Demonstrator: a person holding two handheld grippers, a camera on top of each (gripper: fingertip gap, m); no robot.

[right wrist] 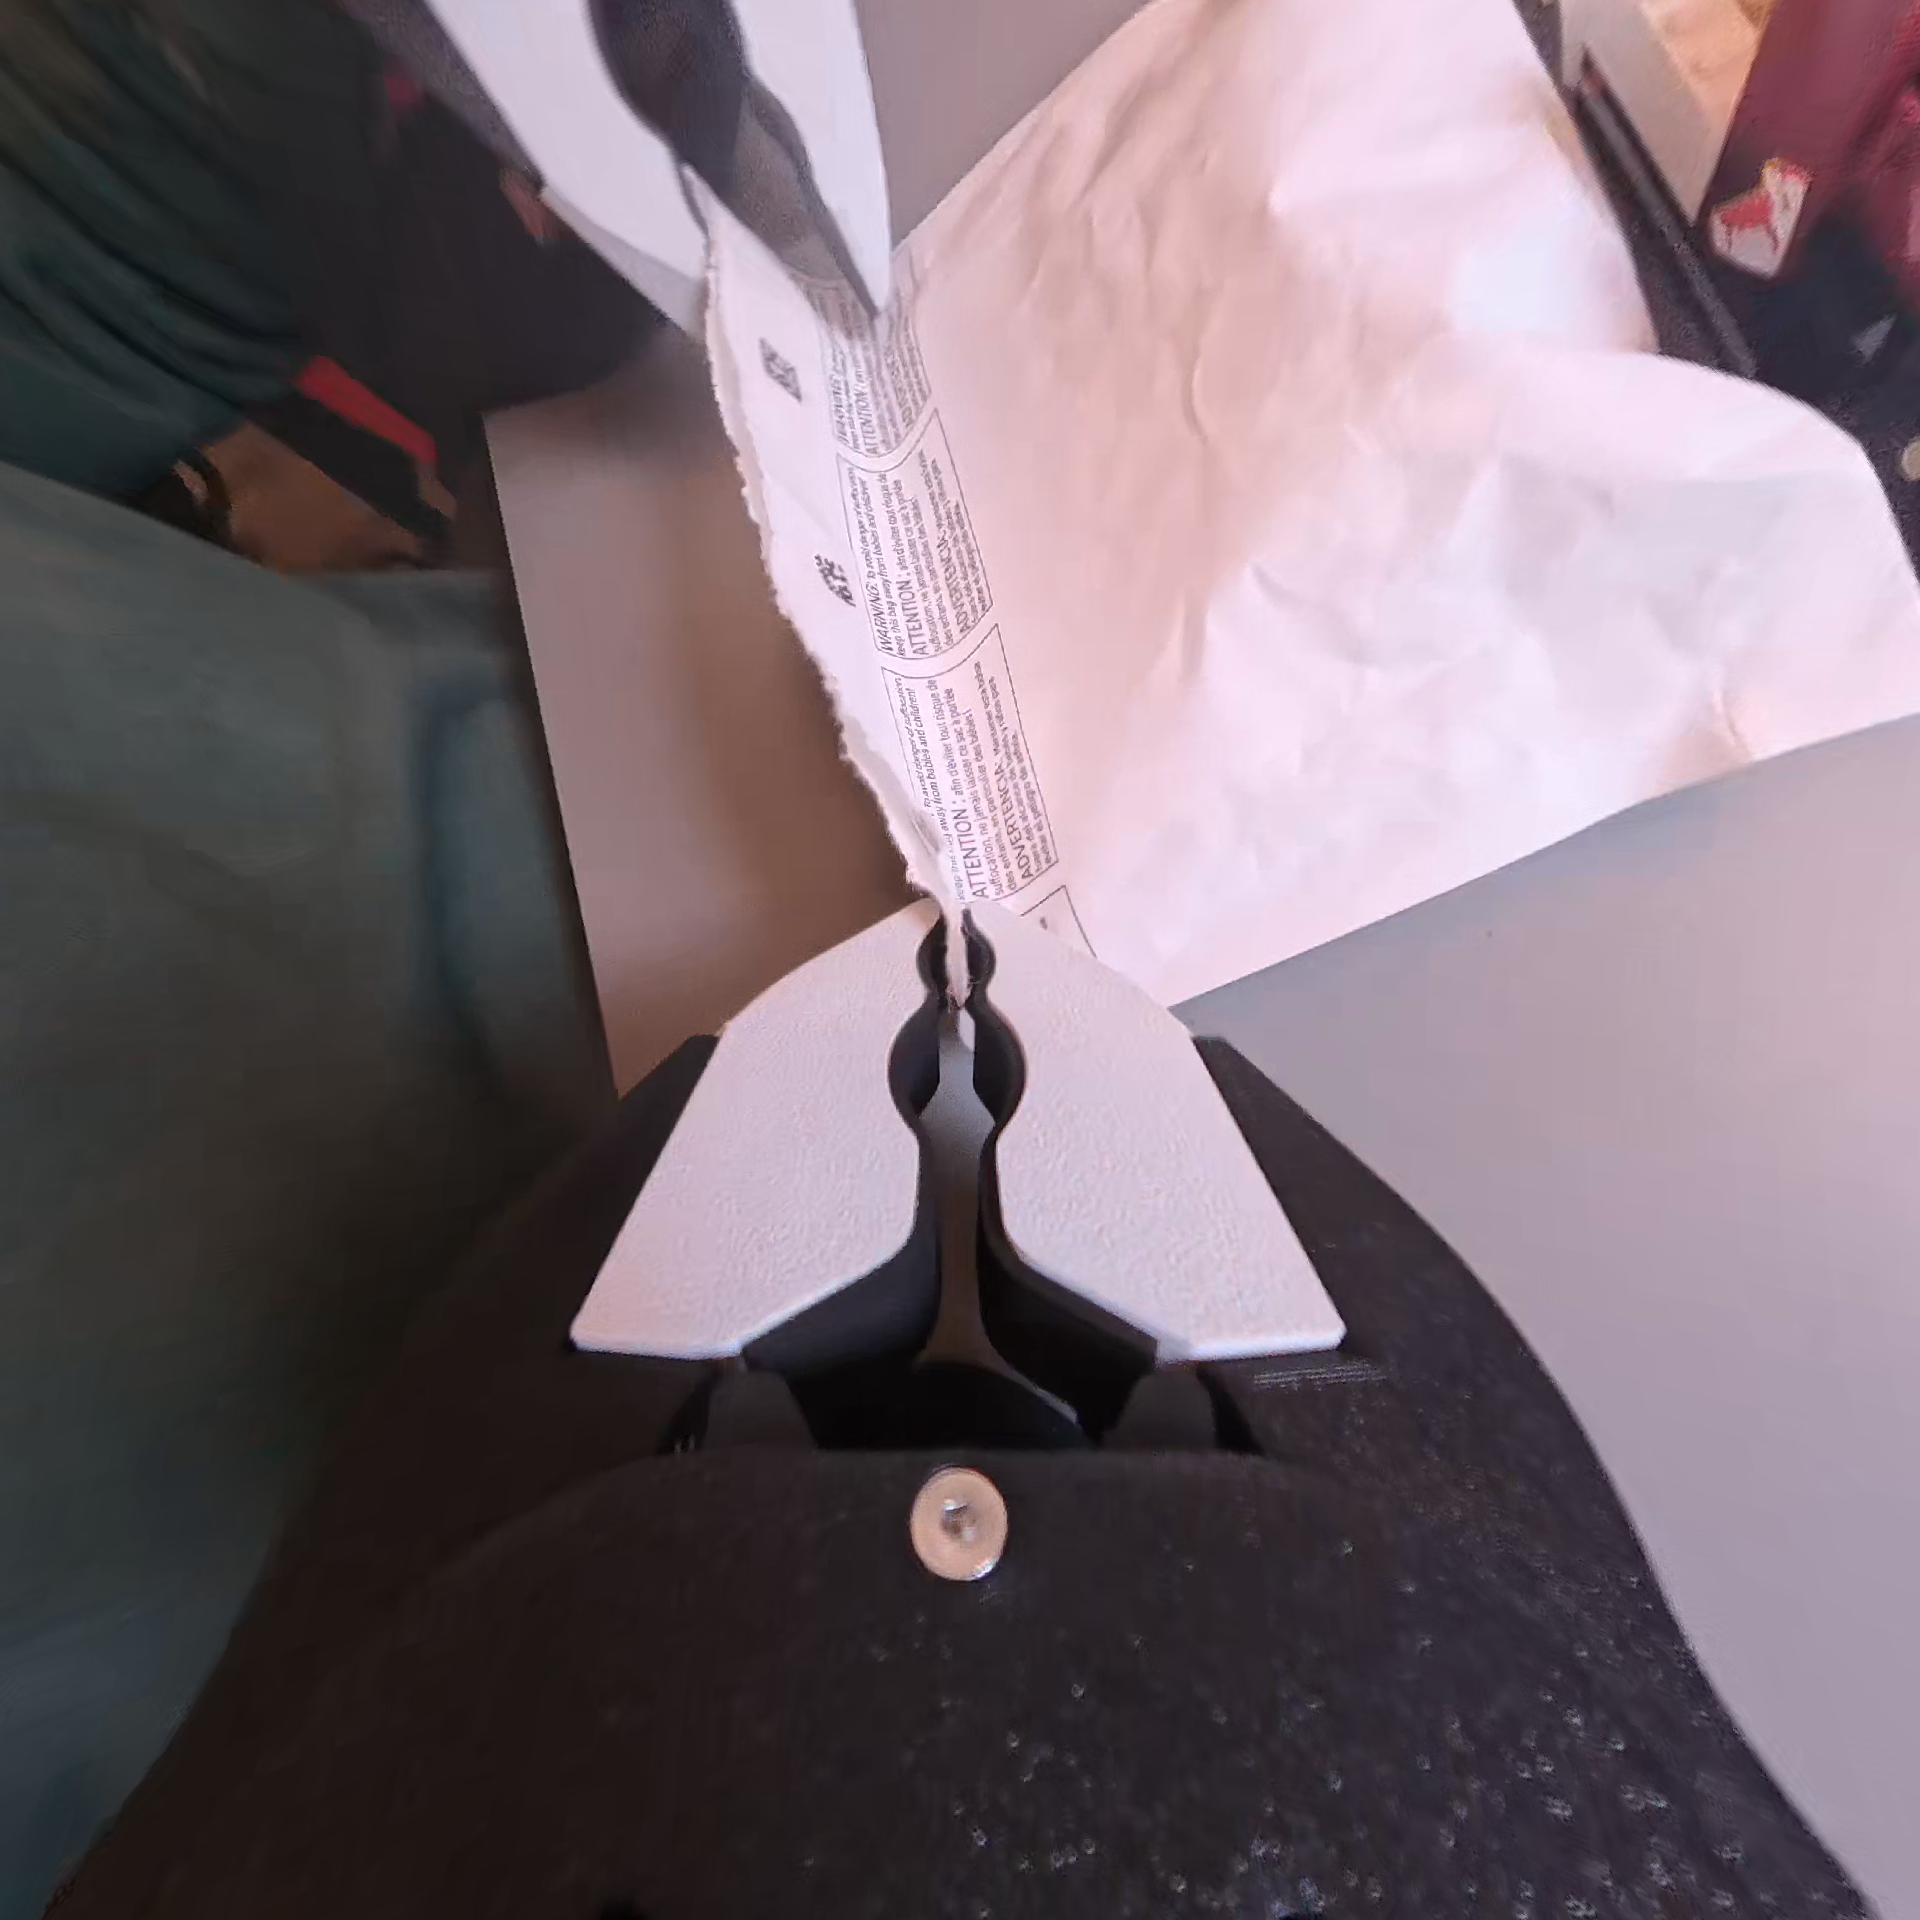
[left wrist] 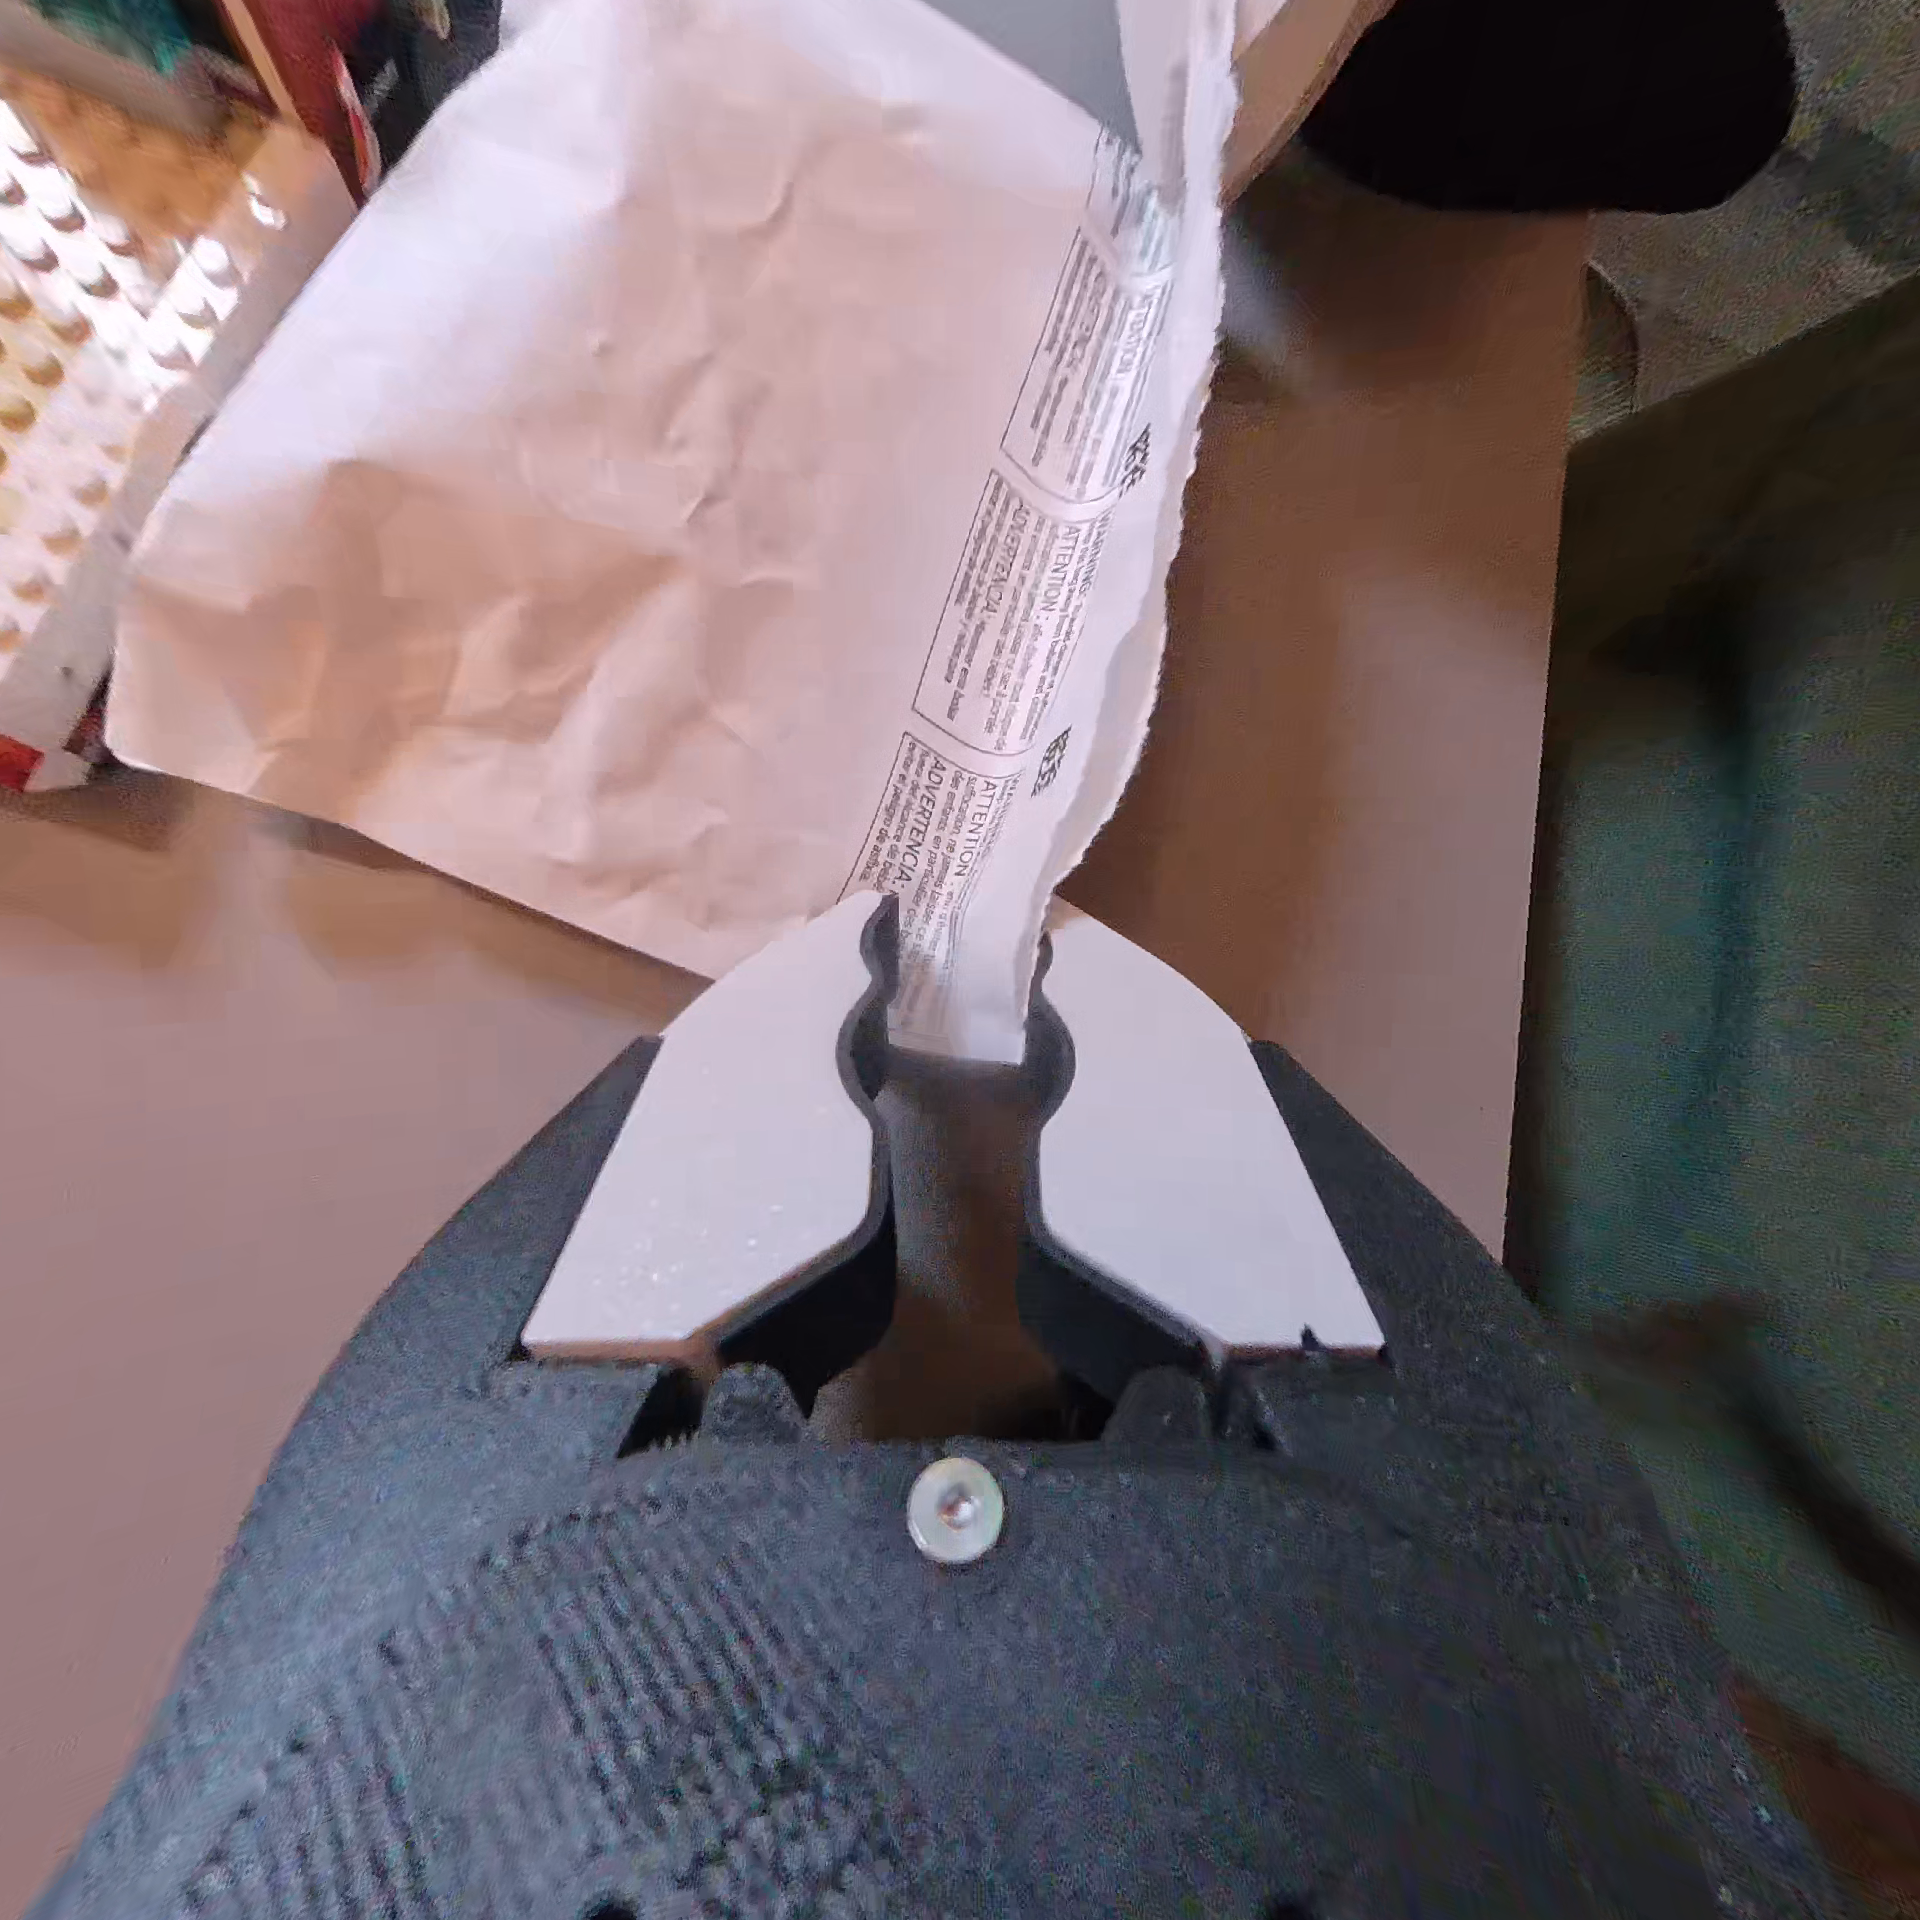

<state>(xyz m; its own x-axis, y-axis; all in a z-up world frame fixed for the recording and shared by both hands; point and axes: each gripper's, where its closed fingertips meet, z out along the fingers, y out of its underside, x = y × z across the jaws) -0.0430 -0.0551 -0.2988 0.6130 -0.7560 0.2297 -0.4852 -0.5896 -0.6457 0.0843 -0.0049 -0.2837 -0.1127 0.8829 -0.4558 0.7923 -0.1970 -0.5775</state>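
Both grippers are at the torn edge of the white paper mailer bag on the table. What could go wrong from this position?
1. The left gripper has its jaws parted around the torn strip of the white crumpled paper mailer bag, so the strip may slide out.
2. The right gripper pinches only a thin ragged edge; it may rip off.
3. The bag overhangs the brown table edge and might drop.

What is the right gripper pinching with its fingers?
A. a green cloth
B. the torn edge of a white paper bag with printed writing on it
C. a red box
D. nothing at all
B: in the right wrist view, the right gripper has its fingers closed together on the ragged edge of the white paper bag, beside its strip of printed boxes.
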